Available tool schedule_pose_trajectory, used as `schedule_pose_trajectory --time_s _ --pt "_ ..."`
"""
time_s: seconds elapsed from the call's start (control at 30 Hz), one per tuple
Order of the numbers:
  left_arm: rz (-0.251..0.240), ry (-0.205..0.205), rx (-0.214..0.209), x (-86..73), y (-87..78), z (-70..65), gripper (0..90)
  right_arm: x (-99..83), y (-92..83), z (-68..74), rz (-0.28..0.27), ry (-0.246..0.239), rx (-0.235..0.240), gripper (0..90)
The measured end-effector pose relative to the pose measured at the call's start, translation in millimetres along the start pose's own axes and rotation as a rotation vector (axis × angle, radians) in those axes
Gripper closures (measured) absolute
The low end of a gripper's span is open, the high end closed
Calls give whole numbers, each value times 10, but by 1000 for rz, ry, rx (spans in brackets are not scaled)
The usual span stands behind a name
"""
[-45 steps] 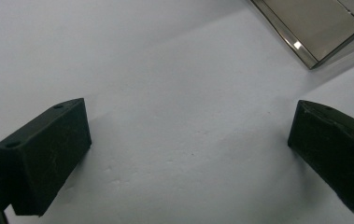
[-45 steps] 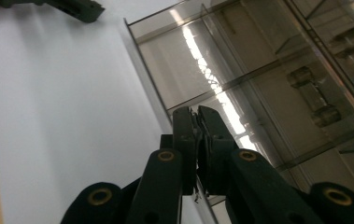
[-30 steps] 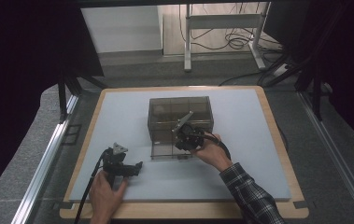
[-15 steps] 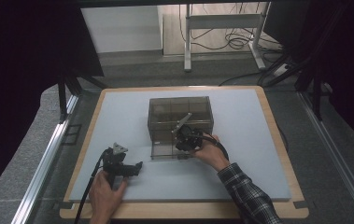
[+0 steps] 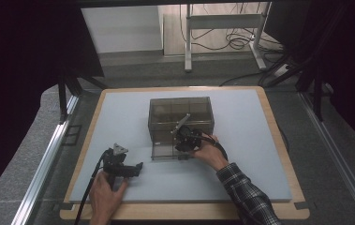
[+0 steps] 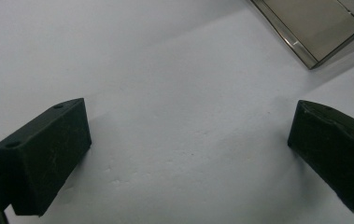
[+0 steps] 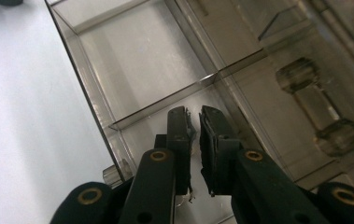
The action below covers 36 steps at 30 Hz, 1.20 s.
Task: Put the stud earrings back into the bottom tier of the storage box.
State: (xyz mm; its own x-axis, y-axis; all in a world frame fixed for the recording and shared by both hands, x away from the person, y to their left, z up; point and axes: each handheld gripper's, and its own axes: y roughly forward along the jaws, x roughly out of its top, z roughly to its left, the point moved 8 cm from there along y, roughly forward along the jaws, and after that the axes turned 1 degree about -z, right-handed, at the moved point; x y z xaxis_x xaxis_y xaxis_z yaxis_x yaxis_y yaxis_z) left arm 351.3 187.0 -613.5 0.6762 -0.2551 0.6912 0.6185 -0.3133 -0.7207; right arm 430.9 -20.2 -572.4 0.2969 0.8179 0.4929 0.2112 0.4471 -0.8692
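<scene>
White tabletop holds a smoky clear plastic box. The right gripper, jaws nearly shut on nothing, sits inside its pulled-out drawer; the left gripper rests open, well apart.

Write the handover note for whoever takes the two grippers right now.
Left gripper: open, holding nothing, low over the white mat.
Right gripper: jaws nearly together with a thin gap, nothing visibly held, at the pulled-out bottom drawer of the smoky clear drawer box.
Done: drawer is out.
Left: the visible compartments look bare; whether to fill or close it cannot be told.
</scene>
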Motion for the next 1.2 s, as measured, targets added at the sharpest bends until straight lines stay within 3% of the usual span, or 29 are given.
schedule_pose_trajectory --time_s 0.5,1.2 --pt "0 1 0 0 0 -1 0 14 -79 15 -24 9 4 729" --pt "1 2 1 0 -1 0 0 -1 -236 100 -74 6 1 510"
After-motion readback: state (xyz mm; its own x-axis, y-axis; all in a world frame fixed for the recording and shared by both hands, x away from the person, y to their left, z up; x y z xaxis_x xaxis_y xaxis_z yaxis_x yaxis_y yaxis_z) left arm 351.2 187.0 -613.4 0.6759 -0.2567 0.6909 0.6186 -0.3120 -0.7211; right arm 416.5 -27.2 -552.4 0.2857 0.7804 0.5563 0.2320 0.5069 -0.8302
